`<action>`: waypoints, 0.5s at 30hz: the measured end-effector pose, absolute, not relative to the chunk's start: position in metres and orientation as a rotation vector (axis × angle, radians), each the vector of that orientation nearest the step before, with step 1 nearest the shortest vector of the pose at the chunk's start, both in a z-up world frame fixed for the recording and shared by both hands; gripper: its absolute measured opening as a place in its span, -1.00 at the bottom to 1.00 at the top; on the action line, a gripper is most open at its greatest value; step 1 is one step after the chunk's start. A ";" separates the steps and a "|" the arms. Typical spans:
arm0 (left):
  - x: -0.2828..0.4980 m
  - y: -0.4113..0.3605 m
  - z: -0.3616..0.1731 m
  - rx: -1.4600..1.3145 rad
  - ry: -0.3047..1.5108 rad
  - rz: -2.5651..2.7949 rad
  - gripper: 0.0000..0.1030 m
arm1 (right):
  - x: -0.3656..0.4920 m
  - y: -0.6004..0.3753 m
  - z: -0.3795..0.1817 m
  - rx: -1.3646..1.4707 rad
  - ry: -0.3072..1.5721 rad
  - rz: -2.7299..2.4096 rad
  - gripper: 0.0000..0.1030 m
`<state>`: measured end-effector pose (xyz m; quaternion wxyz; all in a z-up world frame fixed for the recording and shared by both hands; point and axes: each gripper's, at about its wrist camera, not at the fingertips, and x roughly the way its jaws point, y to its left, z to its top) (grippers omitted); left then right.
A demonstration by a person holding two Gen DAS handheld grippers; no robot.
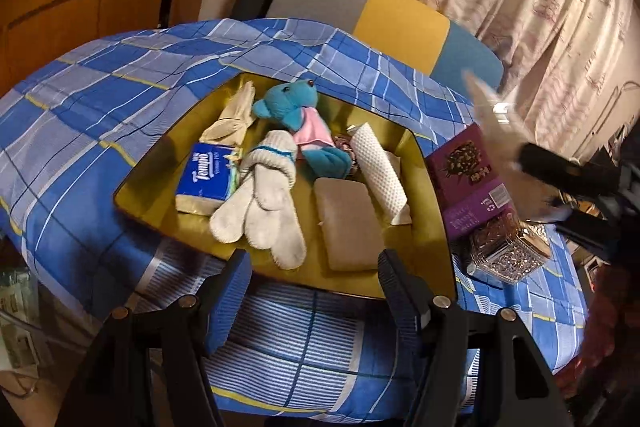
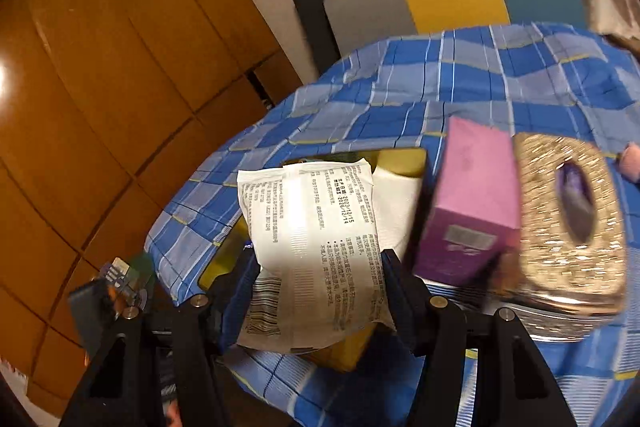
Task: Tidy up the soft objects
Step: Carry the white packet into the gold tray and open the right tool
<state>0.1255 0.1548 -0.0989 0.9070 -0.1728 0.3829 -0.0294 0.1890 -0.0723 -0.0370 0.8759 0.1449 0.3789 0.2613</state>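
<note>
A gold tray point(image 1: 424, 195) lies on the blue plaid cloth point(image 1: 100, 99). In it are a blue teddy bear point(image 1: 294, 111), white socks point(image 1: 260, 203), a blue tissue pack point(image 1: 206, 175), cream gloves point(image 1: 234, 117), a grey pad point(image 1: 348, 223) and a white textured roll point(image 1: 380, 171). My left gripper point(image 1: 312, 287) is open and empty above the tray's near edge. My right gripper point(image 2: 316, 291) is shut on a white printed packet point(image 2: 316, 243), held above the tray point(image 2: 400, 161); it shows blurred in the left wrist view point(image 1: 492, 123).
A purple box point(image 1: 468, 175) and a glittery gold tissue box point(image 1: 508, 251) stand right of the tray; both also show in the right wrist view, the purple box point(image 2: 468, 203) and the gold box point(image 2: 572, 219). A grey, yellow and teal chair back point(image 1: 384, 11) stands behind the table.
</note>
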 end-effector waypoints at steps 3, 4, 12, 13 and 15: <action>0.123 0.161 -0.100 -0.373 0.778 -0.040 0.28 | 0.207 -0.053 -0.044 0.287 0.817 0.512 0.20; 0.123 0.163 -0.100 -0.384 0.774 -0.032 0.28 | 0.214 -0.044 -0.047 0.277 0.826 0.493 0.20; 0.124 0.184 -0.102 -0.454 0.769 0.008 0.28 | 0.256 0.005 -0.058 0.128 0.844 0.342 0.20; 0.124 0.188 -0.103 -0.471 0.773 0.012 0.28 | 0.263 0.008 -0.061 0.117 0.848 0.316 0.20; 0.125 0.192 -0.105 -0.493 0.781 0.019 0.28 | 0.277 0.010 -0.067 0.106 0.864 0.262 0.21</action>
